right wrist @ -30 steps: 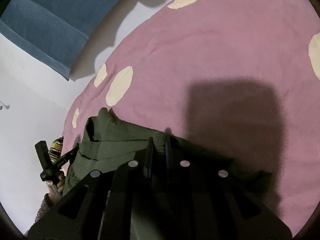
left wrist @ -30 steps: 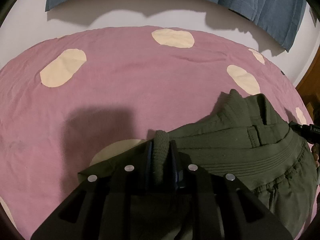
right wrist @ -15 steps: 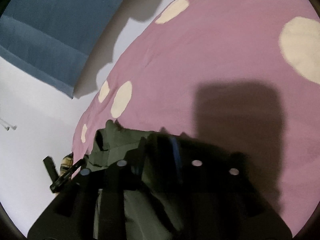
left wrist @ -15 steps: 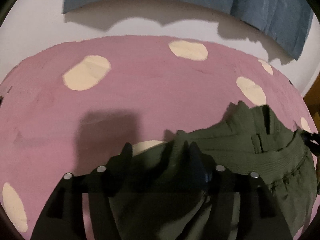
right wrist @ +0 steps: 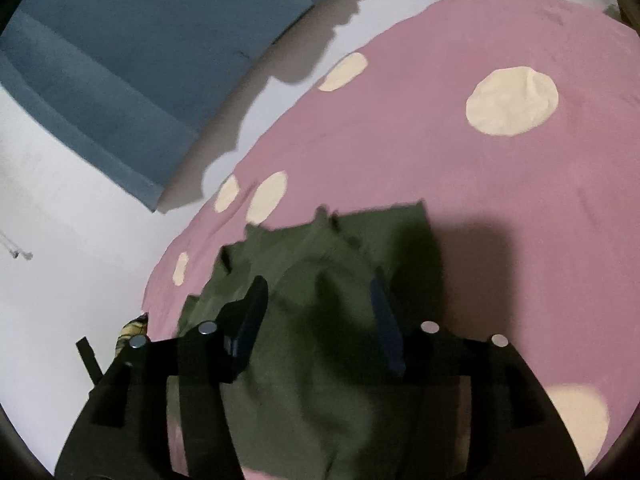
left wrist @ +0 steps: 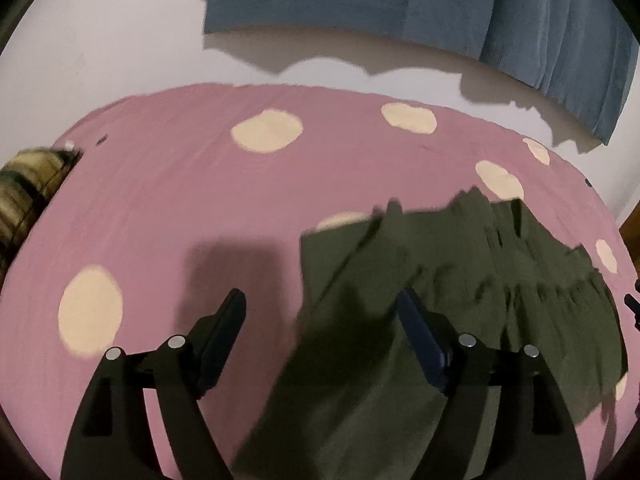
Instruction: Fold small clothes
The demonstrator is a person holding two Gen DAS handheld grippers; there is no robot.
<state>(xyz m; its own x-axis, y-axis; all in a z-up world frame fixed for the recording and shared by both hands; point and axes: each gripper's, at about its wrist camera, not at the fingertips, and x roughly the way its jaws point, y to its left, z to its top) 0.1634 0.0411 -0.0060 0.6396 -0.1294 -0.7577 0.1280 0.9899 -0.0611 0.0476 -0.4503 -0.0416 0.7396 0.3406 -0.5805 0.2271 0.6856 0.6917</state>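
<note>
A pair of dark olive green shorts (left wrist: 460, 288) lies folded on the pink sheet with cream dots (left wrist: 180, 208). My left gripper (left wrist: 320, 304) is open and empty, lifted above the garment's left edge; its right finger hangs over the cloth, its left over bare sheet. In the right wrist view the same shorts (right wrist: 320, 360) fill the lower middle. My right gripper (right wrist: 318, 292) is open and empty above them, both fingers clear of the fabric.
A blue towel (left wrist: 420, 4) hangs on the white wall behind the bed, also in the right wrist view (right wrist: 120, 60). A striped object (left wrist: 28, 188) lies at the sheet's left edge. The sheet's right edge meets a wooden surface (left wrist: 632, 224).
Both grippers were shut on the shorts' edge one second ago. They have opened, let the cloth drop flat, and pulled up and back from it.
</note>
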